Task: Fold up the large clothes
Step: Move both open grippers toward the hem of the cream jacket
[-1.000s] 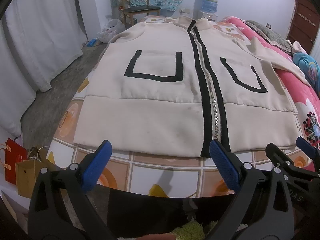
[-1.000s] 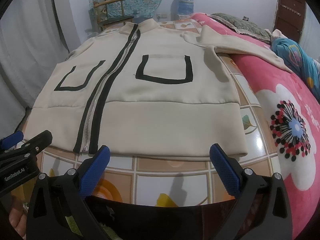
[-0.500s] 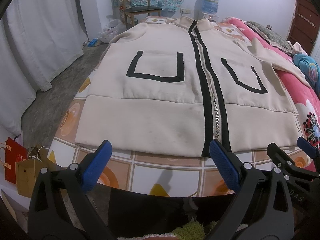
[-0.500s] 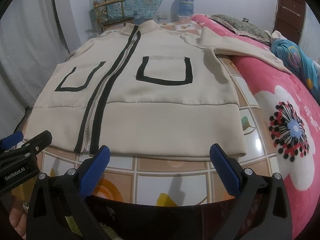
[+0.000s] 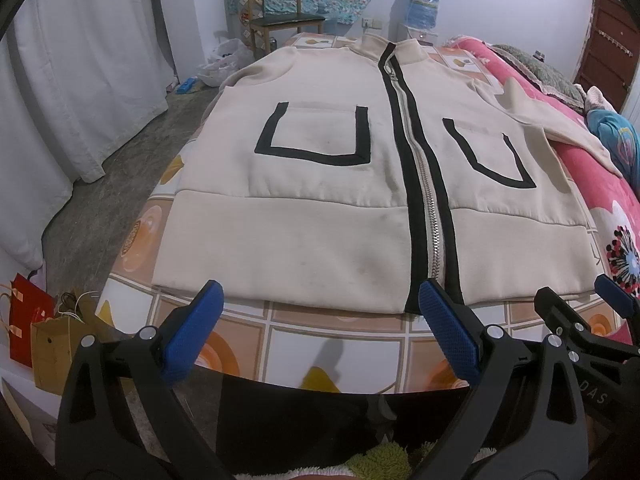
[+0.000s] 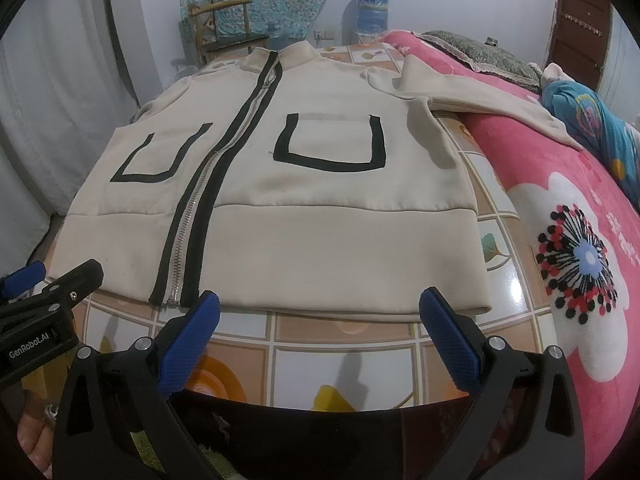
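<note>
Beyond both hand-held grippers (image 5: 320, 308), flat jacket (image 5: 320, 200)

A wooden chair (image 5: 280, 12) and water bottle (image 5: 424, 4) stand by the far wall, white curtains (image 5: 80, 80) left.

Two cameras, one on each gripper, both low at the foot of the bed (image 5: 340, 344) and looking forward along the blue fingers (image 5: 192, 336) toward the far wall. Left view set a bit to the left, near the jacket (image 5: 320, 200) hem, with floor and curtain (image 5: 80, 80) at its side. Right view set to the right, with the pink blanket (image 6: 560, 220) at its side. Shared by both: the whole jacket, the chair (image 5: 280, 20), the water bottle (image 6: 372, 8). Each gripper seen at the edge of the other's view.
</note>
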The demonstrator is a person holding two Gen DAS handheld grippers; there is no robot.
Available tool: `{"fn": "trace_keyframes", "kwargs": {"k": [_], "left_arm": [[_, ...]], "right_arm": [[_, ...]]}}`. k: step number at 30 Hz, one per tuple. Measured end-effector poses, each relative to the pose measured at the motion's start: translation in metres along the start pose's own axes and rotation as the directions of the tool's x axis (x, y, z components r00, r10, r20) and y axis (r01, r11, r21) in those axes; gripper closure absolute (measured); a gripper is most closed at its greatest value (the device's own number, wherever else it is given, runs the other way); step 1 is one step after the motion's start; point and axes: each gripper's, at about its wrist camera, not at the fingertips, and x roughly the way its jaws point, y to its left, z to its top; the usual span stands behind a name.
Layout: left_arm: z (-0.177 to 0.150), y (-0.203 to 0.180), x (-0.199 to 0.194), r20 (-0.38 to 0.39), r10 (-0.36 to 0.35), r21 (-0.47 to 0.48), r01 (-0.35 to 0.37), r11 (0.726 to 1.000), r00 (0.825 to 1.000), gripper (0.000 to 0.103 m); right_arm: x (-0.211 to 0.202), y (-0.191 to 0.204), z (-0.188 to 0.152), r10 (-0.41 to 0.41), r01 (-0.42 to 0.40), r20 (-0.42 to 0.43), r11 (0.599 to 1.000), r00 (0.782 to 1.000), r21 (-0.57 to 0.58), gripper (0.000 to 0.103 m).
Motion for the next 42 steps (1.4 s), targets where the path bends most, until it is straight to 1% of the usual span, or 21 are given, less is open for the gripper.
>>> {"fn": "trace_keyframes", "kwargs": {"k": [9,17,20,28,42], "left_arm": [[0.000,0.000,0.000,0.000,-0.001,-0.001,0.001,1.000,1.000,0.008],[0.000,0.000,0.000,0.003,-0.004,-0.002,0.004,1.000,1.000,0.008],[0.001,0.009,-0.002,0.002,-0.005,-0.006,0.005,1.000,1.000,0.008],[0.001,0.014,-0.001,-0.006,0.000,-0.007,0.000,1.000,1.000,0.008],[0.002,0.010,0.008,-0.019,0.008,-0.008,-0.008,1.000,1.000,0.008]], "right_arm": [[0.000,0.000,0.000,-0.001,0.001,0.001,1.000,1.000,0.000,0.006],[-0.004,0.001,0.001,-0.017,0.017,0.005,1.000,1.000,-0.006,0.006],[-0.005,0.000,0.002,-0.027,0.027,0.007,1.000,1.000,-0.006,0.006],[0.002,0.000,0.001,-0.042,0.042,-0.010,0.999,0.999,-0.011,0.006],[0.014,0.001,0.002,-0.066,0.065,-0.038,0.997,0.997,-0.032,0.006]]}}
